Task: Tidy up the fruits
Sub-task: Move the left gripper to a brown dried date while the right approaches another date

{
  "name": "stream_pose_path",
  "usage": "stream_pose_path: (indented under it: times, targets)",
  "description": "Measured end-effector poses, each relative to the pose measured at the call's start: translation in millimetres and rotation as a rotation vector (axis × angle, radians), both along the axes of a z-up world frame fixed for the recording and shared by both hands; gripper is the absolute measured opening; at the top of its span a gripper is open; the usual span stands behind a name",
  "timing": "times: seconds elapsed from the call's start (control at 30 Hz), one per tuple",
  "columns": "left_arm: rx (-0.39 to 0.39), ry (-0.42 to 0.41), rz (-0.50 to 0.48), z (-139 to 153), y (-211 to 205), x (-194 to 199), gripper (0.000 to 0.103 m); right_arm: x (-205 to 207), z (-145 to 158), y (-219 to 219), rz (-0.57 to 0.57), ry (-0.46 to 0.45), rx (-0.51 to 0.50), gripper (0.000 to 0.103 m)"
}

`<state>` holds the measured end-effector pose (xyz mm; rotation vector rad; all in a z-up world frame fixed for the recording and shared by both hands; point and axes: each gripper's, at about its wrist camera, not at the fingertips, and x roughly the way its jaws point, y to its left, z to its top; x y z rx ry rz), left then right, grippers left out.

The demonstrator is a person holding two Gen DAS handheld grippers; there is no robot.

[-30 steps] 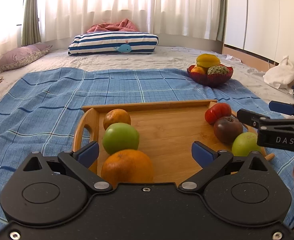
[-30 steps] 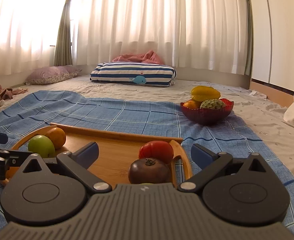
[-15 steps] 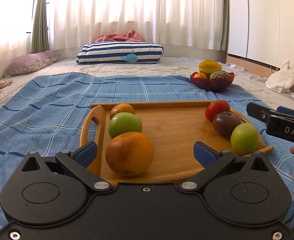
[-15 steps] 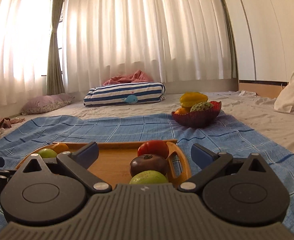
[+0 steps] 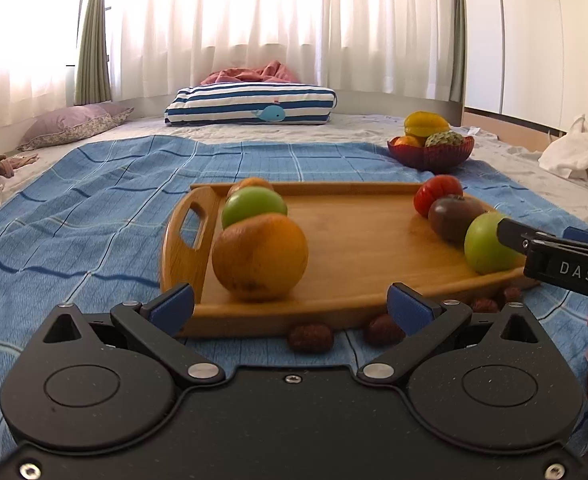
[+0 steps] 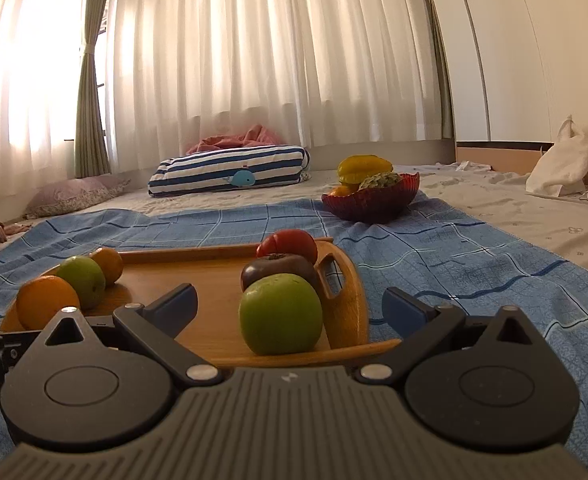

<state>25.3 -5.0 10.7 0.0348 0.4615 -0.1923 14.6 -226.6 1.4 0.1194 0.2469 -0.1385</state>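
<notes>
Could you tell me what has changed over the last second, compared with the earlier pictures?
Both grippers, left and right, drew back from the tray and tilted up, open and empty throughout. Small brown fruits on the blanket before the tray have come into view. The six fruits on the tray and the bowl stayed put.

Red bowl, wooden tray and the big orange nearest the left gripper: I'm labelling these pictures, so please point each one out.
Red bowl [image 6: 370, 204]: right wrist view, front of its outer wall.
Wooden tray [image 5: 358, 236]: left wrist view, bare middle of its floor.
Big orange [image 5: 260, 258]: left wrist view, middle of its front skin.
</notes>
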Motion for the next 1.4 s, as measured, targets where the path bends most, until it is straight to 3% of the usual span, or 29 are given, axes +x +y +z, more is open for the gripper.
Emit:
stream_pose_path:
  times: [0.27,0.57,0.77,1.03,1.13,1.4]
  targets:
    - [0.007,0.044,0.032,-17,0,1,0.103,-6,-3,7,0.026,0.014,-0.023,0.103]
    - [0.016,0.058,0.046,-29,-2,1,0.103,-8,-13,-7,-0.021,0.067,0.085,0.103]
    - [0.008,0.067,0.053,-32,-2,3,0.099,-9,-19,5,-0.021,0.071,0.007,0.098]
    - [0.012,0.064,0.067,-32,-2,1,0.072,-8,-25,6,-0.036,0.088,0.001,0.075]
    - [0.012,0.065,0.058,-30,-4,0,0.064,-9,-26,7,-0.024,0.083,0.003,0.072]
    - [-0.002,0.073,0.043,-27,-7,1,0.053,-15,-35,19,0.028,0.091,-0.062,0.060]
